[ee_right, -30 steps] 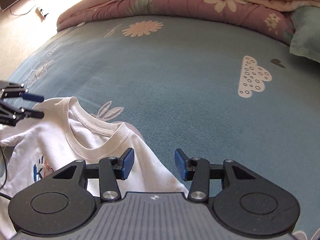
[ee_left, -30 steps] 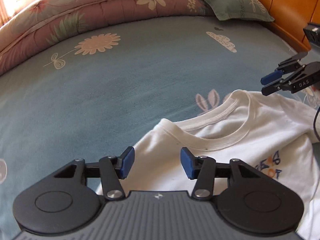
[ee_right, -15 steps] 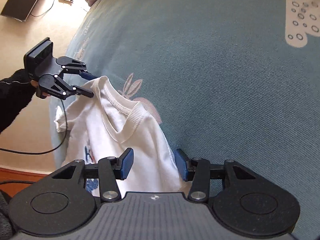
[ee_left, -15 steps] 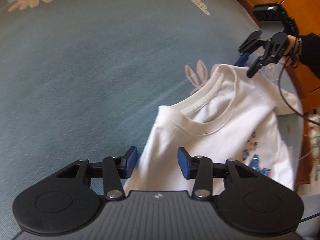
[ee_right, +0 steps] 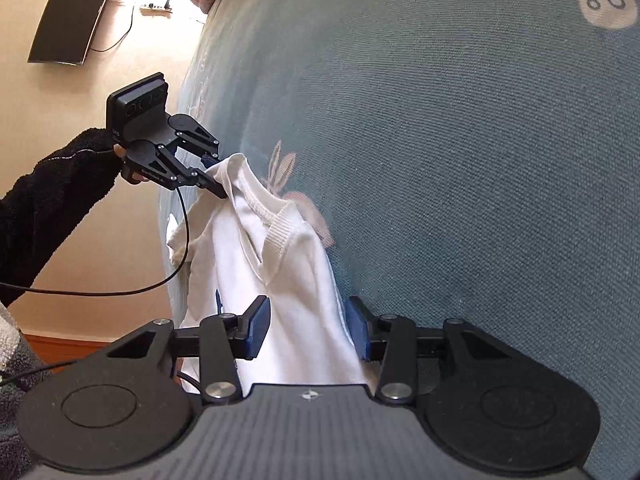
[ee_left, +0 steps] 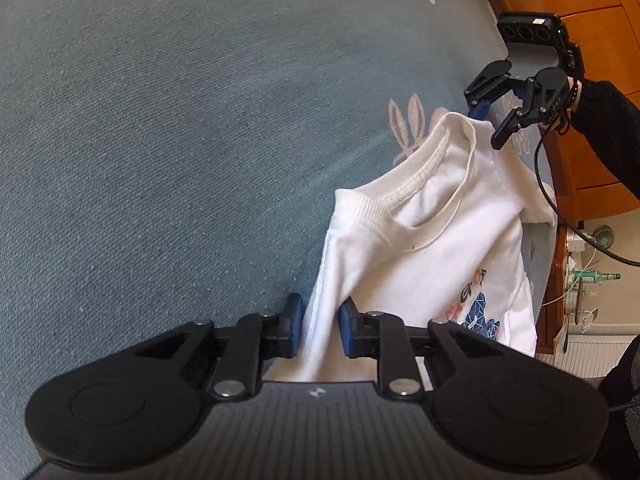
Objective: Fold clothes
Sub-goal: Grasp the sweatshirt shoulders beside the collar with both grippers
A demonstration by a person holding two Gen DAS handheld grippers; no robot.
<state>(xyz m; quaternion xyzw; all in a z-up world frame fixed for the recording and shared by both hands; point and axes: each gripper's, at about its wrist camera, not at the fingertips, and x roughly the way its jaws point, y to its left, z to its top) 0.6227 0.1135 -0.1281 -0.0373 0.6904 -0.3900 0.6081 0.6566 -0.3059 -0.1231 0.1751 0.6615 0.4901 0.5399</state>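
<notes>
A white T-shirt (ee_left: pixel 420 240) (ee_right: pixel 288 280) with a blue and orange print lies on the blue bedsheet (ee_left: pixel 160 120) near the bed's edge, collar toward the middle of the bed. My left gripper (ee_left: pixel 320 326) (ee_right: pixel 216 174) is at one shoulder. Its jaws are closing, and the bunched fabric is pinched between the blue pads. My right gripper (ee_right: pixel 308 330) (ee_left: pixel 490 124) straddles the other shoulder. Its jaws are also closing but still stand apart, with a broad fold of shirt between them.
The sheet (ee_right: pixel 480 160) carries rabbit and cloud prints. An orange wooden bed frame (ee_left: pixel 580 20) runs beyond the right gripper. Black sleeves (ee_left: pixel 600 120) (ee_right: pixel 48 200) and trailing cables reach both grippers. On the floor lie a dark curved panel (ee_right: pixel 68 12) and a power strip (ee_right: pixel 156 7).
Both grippers tipped downward and moved in over the shirt's shoulders. The left jaws narrowed sharply onto the fabric; the right jaws narrowed a little.
</notes>
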